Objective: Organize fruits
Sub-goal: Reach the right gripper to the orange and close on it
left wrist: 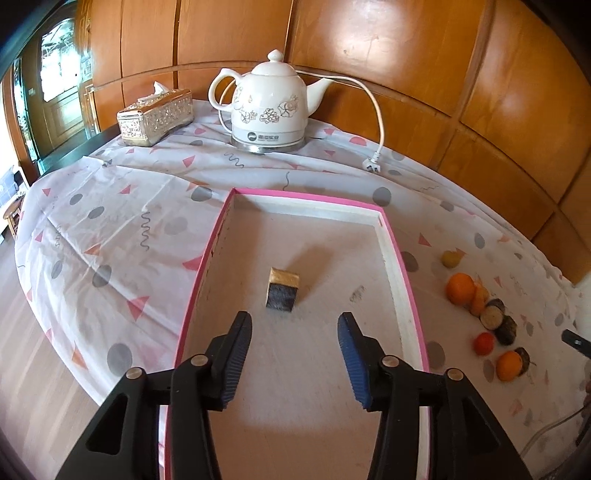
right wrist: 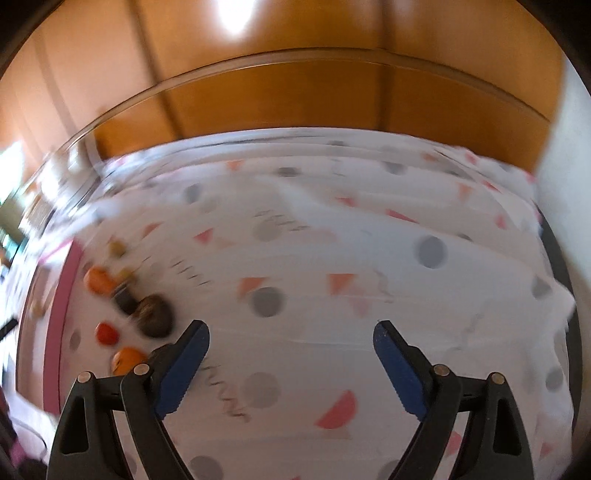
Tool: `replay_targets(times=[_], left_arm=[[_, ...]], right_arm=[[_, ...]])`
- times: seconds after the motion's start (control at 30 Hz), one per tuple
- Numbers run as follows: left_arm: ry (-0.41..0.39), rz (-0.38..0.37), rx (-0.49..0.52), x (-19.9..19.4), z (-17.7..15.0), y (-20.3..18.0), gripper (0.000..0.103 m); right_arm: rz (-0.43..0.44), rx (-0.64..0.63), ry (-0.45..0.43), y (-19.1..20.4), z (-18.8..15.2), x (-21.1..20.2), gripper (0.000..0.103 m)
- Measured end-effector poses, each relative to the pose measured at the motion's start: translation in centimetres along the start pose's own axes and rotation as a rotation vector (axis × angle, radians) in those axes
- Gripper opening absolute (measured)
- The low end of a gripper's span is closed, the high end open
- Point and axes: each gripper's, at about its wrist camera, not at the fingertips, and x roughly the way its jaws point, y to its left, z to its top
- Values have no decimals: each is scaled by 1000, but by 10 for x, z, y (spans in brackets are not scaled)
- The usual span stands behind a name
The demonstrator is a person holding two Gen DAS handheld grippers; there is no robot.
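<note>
Daylight filled both views, bright and warm. In the left wrist view the picture was sharp; a window (left wrist: 61,59) far left of the kettle (left wrist: 267,107) was blown out white, and soft glare patches lay on the wood panelling (left wrist: 399,40) behind the kettle. The small block (left wrist: 282,290) in the tray (left wrist: 402,266) cast a faint shadow. Straight edges bowed strongly toward the dark rounded corners. The right wrist view was smeared by motion blur, worst at its left, where the fruits (right wrist: 125,306) were streaked; a white glare spot (right wrist: 236,14) burned on the panelling.
</note>
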Motion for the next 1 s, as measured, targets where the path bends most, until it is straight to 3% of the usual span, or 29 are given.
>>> replay_targets(times=[0.3, 1.0], left_arm=[[-23, 15, 13, -19, -18, 6, 54], [-22, 136, -228, -32, -38, 86, 61]], right_arm=[[71, -225, 25, 53, -14, 7, 92], [183, -394, 47, 102, -35, 4, 80]])
